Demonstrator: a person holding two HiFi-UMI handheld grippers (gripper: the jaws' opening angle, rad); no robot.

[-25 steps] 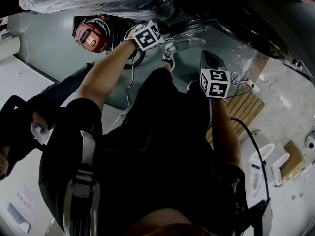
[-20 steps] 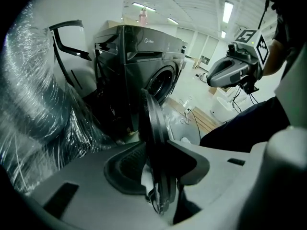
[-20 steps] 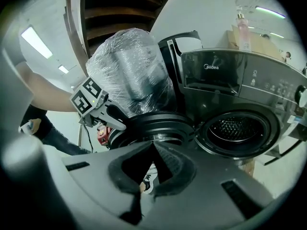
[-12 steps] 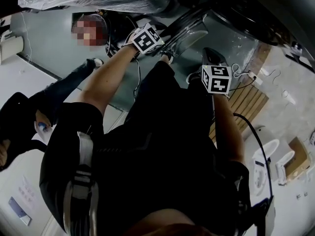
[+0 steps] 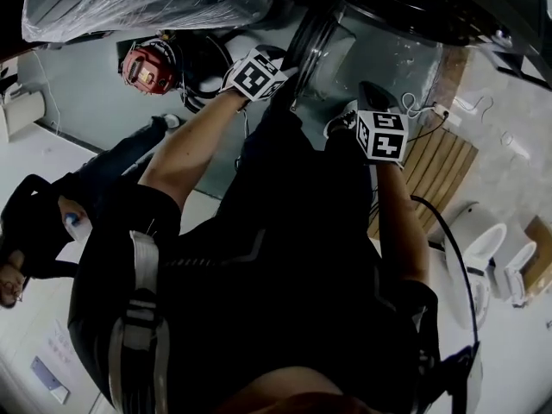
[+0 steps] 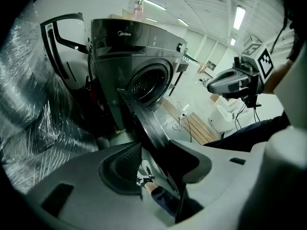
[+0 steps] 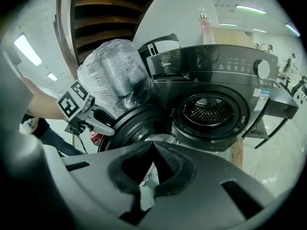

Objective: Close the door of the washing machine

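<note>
Left gripper (image 6: 154,148): jaws opening astride the rim of the round black glass-centred door (image 6: 144,121), pads clear of it. Right gripper (image 7: 152,150): jaws together, empty. Door stands half-open at the dark-grey front-loading washing machine (image 7: 218,63). Risk: released too early, the door probably stalls unlatched.

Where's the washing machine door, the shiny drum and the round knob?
Washing machine door (image 7: 127,126), right gripper view, on its dark round rim.
Drum (image 7: 211,110), right gripper view, on its holed back wall.
Knob (image 7: 263,69), right gripper view, on its pale front face.
</note>
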